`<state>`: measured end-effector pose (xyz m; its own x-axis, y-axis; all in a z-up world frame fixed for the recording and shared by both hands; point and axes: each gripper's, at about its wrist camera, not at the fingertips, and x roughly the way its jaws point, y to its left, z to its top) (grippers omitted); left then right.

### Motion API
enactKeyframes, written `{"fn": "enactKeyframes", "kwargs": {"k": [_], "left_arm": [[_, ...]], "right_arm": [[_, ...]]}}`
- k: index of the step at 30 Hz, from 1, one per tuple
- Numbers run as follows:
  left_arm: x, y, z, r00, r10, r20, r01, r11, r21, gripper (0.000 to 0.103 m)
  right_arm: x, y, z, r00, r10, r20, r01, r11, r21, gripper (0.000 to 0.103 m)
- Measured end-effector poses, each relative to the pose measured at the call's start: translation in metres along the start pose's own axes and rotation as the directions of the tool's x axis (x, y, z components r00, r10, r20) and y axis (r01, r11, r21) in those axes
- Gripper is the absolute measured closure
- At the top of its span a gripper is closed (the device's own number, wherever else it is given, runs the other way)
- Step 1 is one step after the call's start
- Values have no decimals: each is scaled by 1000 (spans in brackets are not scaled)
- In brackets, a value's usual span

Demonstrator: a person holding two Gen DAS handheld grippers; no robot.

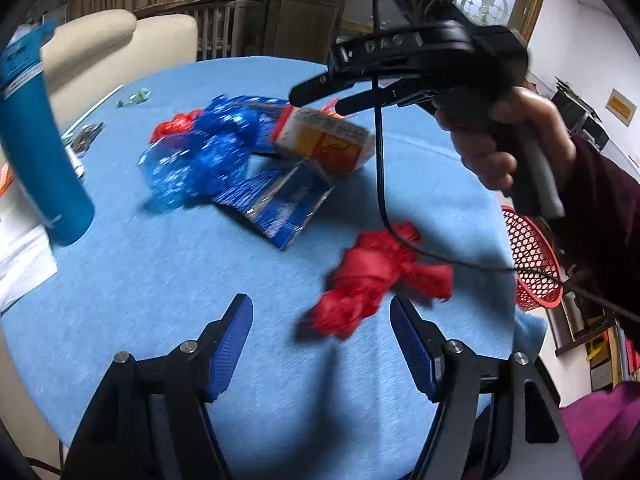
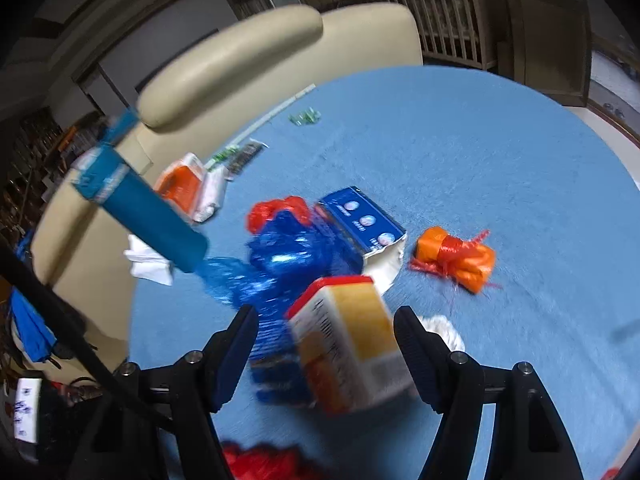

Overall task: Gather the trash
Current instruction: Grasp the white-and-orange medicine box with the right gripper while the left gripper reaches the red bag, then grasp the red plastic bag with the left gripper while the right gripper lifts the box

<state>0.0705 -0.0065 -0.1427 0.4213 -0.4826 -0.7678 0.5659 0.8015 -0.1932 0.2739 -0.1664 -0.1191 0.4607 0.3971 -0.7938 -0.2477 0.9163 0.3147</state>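
A crumpled red plastic bag (image 1: 374,280) is lying on the fuzzy blue tabletop (image 1: 200,272) near its right edge, just ahead of the left gripper (image 1: 322,332), whose jaws are standing released. The right gripper (image 2: 326,344) is gaping around a rectangular cardboard carton (image 2: 348,340), long axis pointing away; whether the pads are pressing it, I cannot tell. A red mesh basket (image 1: 532,260) is sitting beyond the edge.

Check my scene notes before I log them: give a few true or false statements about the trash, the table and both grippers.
1. The table has a blue cloth. True.
2. The left gripper grips the red plastic bag. False: its jaws stand open and the bag lies just ahead of them.
3. The red mesh basket sits on the table. False: it is beyond the edge.
4. The orange-and-white carton lies between the right gripper's open fingers. True.
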Motion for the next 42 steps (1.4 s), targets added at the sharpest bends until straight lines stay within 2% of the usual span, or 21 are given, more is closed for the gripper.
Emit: {"fn": "enactKeyframes", "kwargs": {"k": [5,6,8,11,17,19,20,21,24,26,28,29,32,36,42], "left_arm": [[-6,17,-7,1000,18,-7,-18,1000,-24,31],[-7,18,-7,1000,20,-6,-21,1000,-23,31],[-8,19,-6,1000,28,-7,-28,999,-17,31],[-7,15,-2,1000,28,-5,-28,1000,3,31],[-1,-1,4,1000,16,-7,-16,999,39,31],[-1,-4,4,1000,13,-9,-12,999,43,31],[0,-4,4,1000,13,-10,-13,999,42,31],[0,-4,4,1000,16,-12,-15,999,40,31],[-1,-2,2,999,25,-25,-24,999,29,31],[-3,1,3,999,35,-29,-34,999,25,31],[-6,2,4,999,40,-27,-39,999,23,31],[-7,3,4,999,40,-25,-39,999,23,31],[-9,-1,4,999,33,-26,-32,999,34,31],[-4,-15,12,1000,19,-24,-16,996,91,31],[25,-44,35,998,-34,-49,43,976,212,31]], "right_arm": [[31,-8,-5,996,43,-84,-42,999,7,32],[32,-8,-8,995,53,-84,-52,999,9,46],[30,-8,-16,995,67,-72,-65,998,24,68],[12,-10,-27,997,77,-17,-76,996,55,79],[-16,-10,-42,996,83,-19,-82,995,50,77],[-20,-6,-44,997,76,-28,-75,997,26,64],[-21,-3,-46,997,70,-25,-70,997,17,38],[-22,0,-47,998,68,-14,-68,998,10,22],[-16,11,-51,999,52,10,-52,998,-30,24],[-2,18,-52,1000,2,-21,-3,999,-53,24],[11,22,-54,999,-29,-39,26,997,-69,45],[15,22,-55,998,-52,-37,49,996,-73,51],[12,15,-55,999,-32,-21,32,999,-20,52],[-18,-8,-66,999,37,35,-40,996,83,52],[-96,-44,-105,984,40,172,-75,976,203,52]]}}
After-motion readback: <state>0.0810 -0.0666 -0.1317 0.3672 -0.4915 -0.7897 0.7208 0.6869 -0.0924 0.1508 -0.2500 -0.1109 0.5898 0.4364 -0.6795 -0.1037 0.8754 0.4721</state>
